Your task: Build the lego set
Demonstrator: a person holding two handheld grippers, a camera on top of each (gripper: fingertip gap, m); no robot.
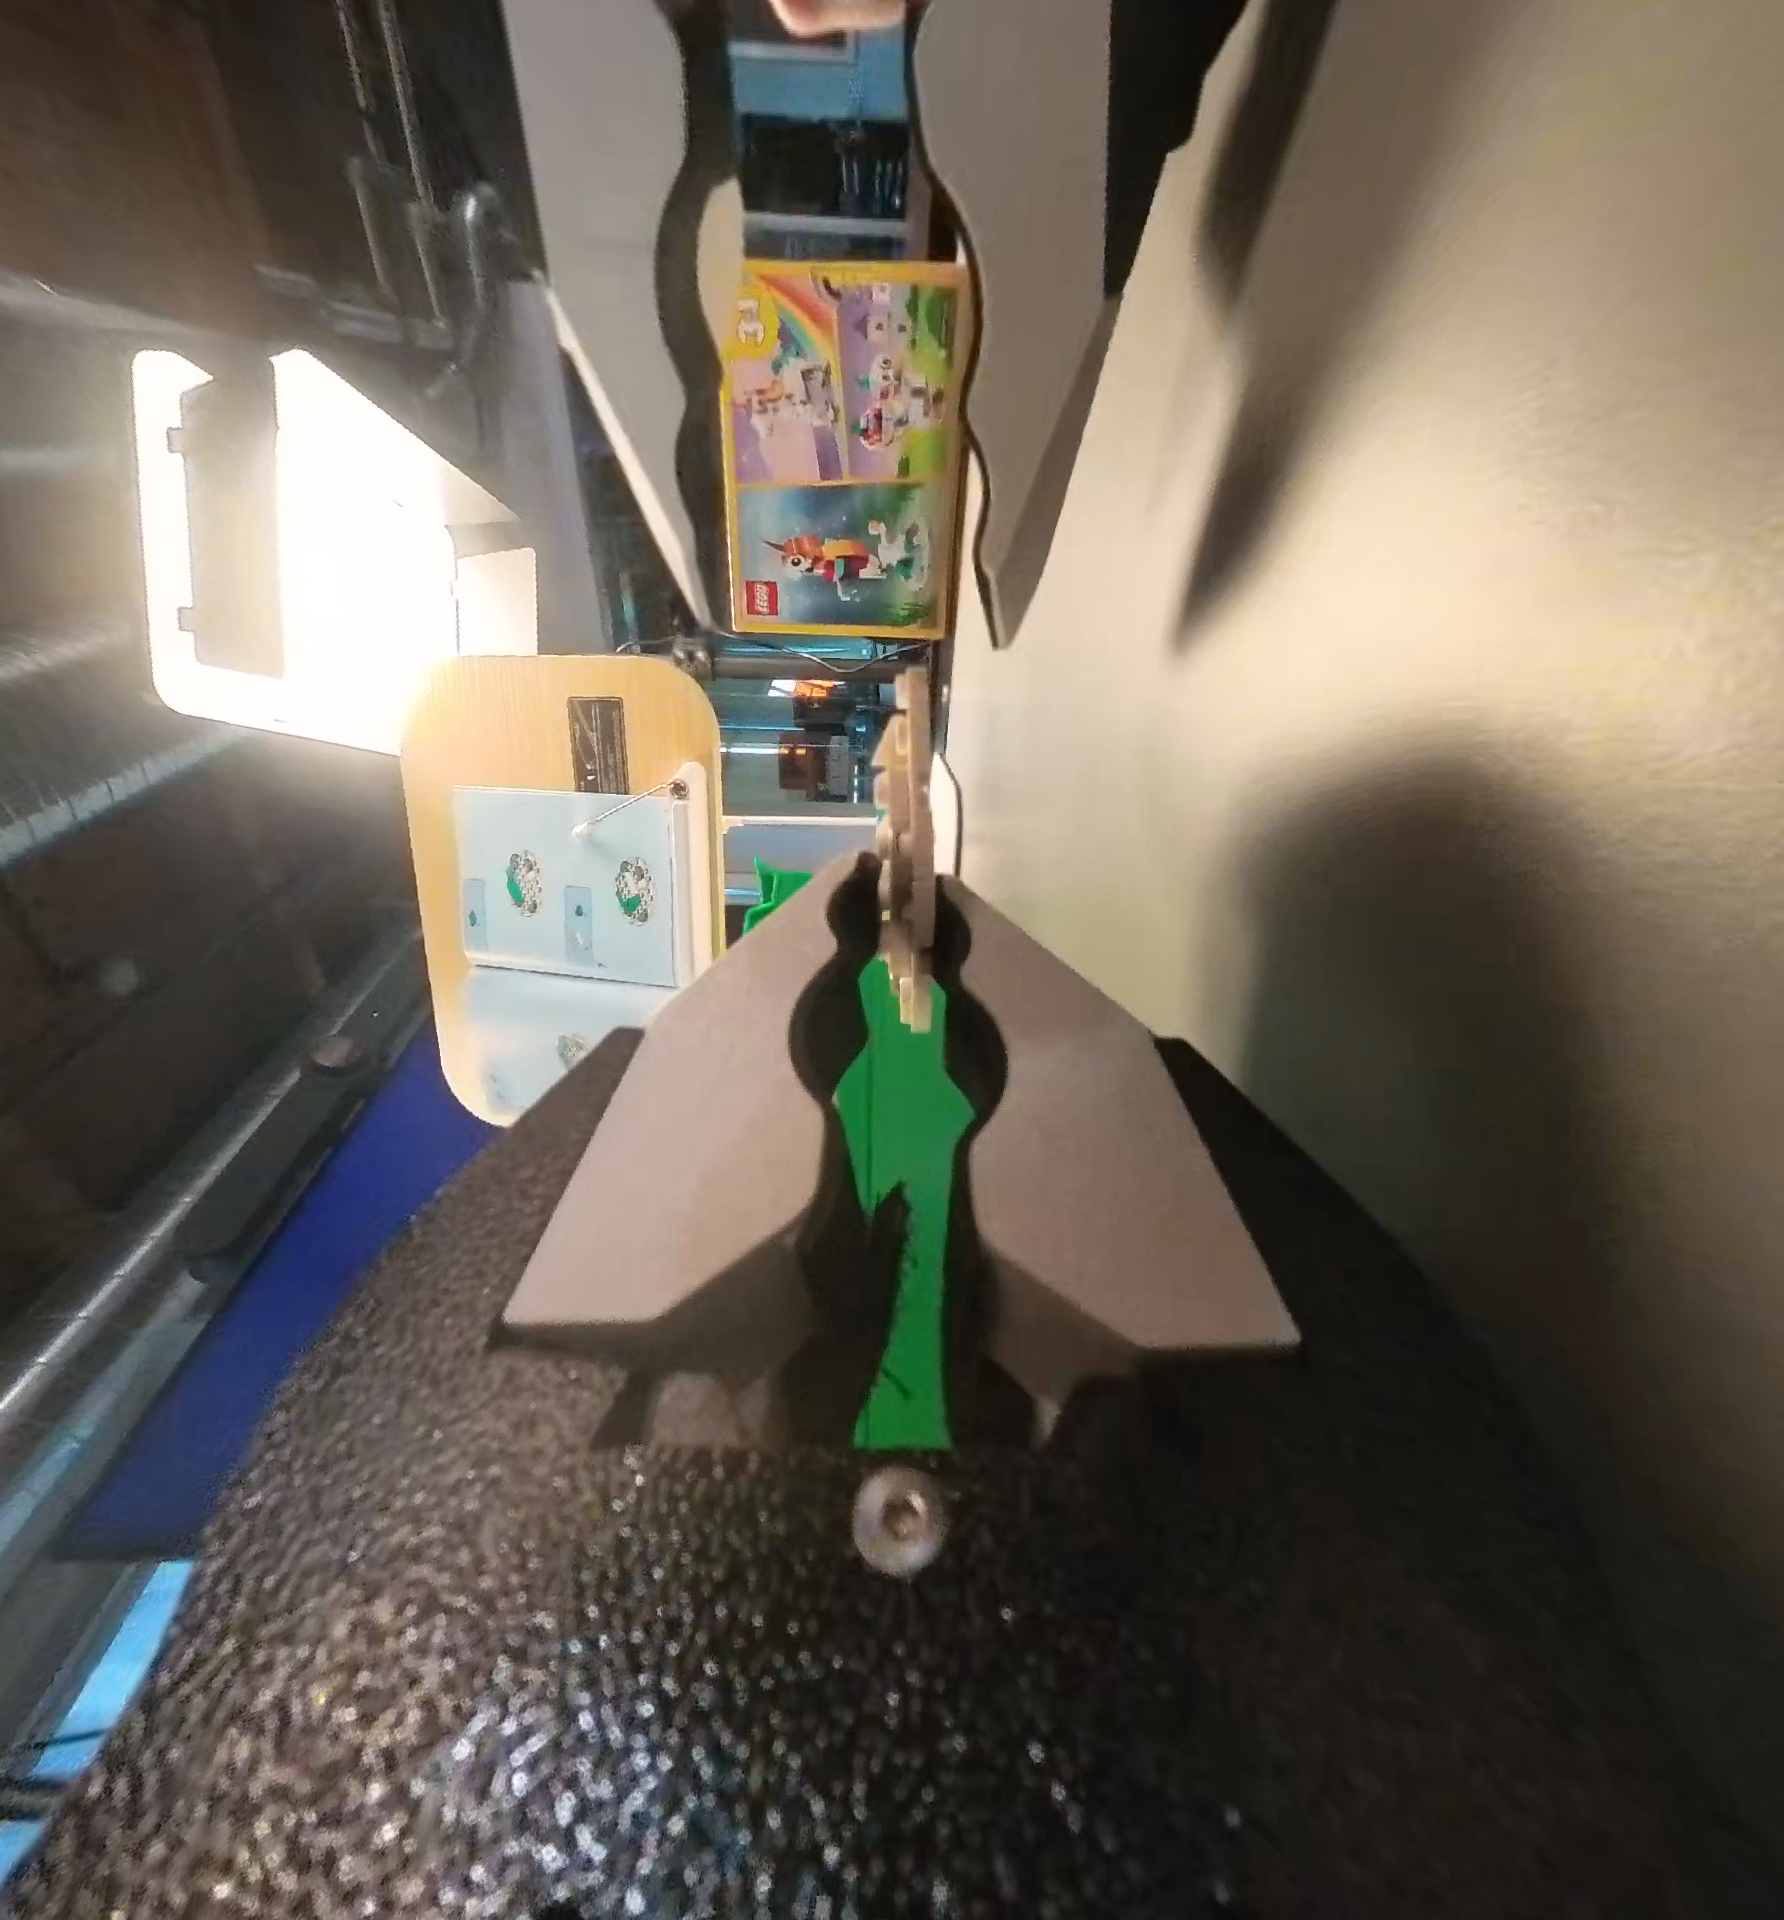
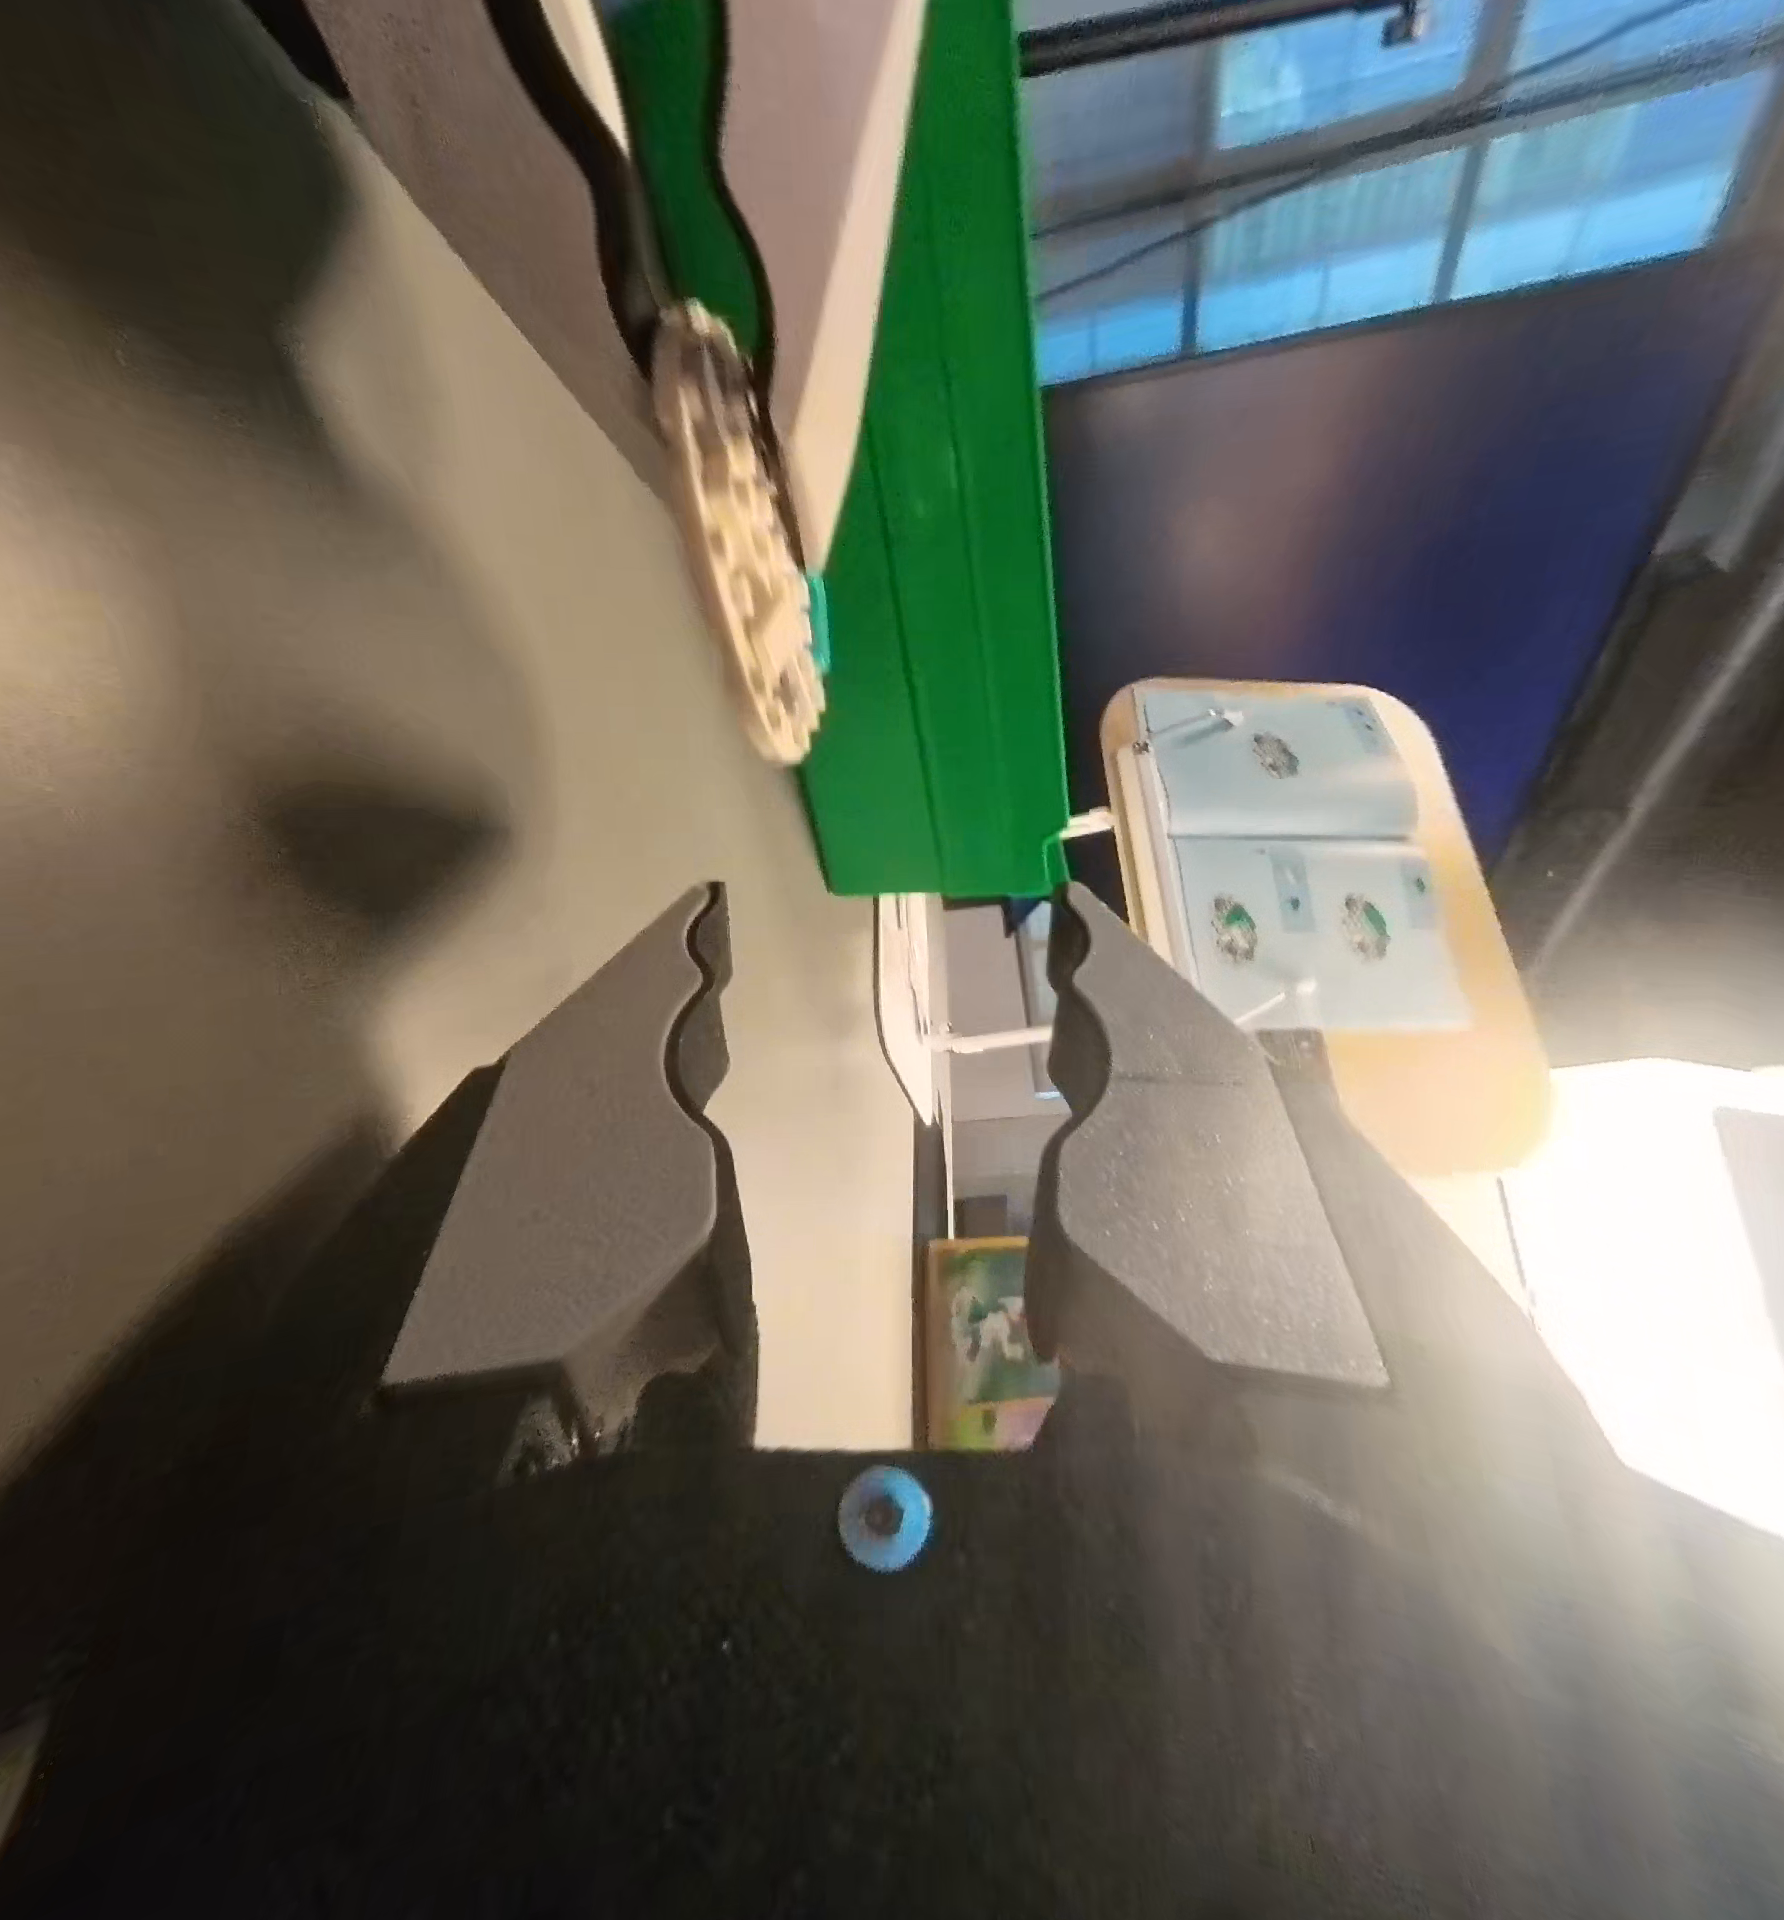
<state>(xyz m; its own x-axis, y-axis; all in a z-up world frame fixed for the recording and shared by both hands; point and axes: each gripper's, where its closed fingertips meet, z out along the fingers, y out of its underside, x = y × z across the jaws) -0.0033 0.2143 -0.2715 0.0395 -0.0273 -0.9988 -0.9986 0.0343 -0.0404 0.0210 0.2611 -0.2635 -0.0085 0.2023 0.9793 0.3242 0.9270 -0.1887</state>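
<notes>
Pale tabletop (image 1: pixel 1387 623) | left hand-held gripper (image 1: pixel 903 914) pinching tan plate (image 1: pixel 907 831) edge-on above it | right hand-held gripper (image 2: pixel 888 914) spread, empty, nearby | advice: steady plate, press bricks squarely

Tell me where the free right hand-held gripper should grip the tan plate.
Probably the tan plate's free rounded end, away from the left hand-held gripper, which clamps the other end. It is thin and flat against the white table, so close the right hand-held gripper across its two rim edges.
</notes>
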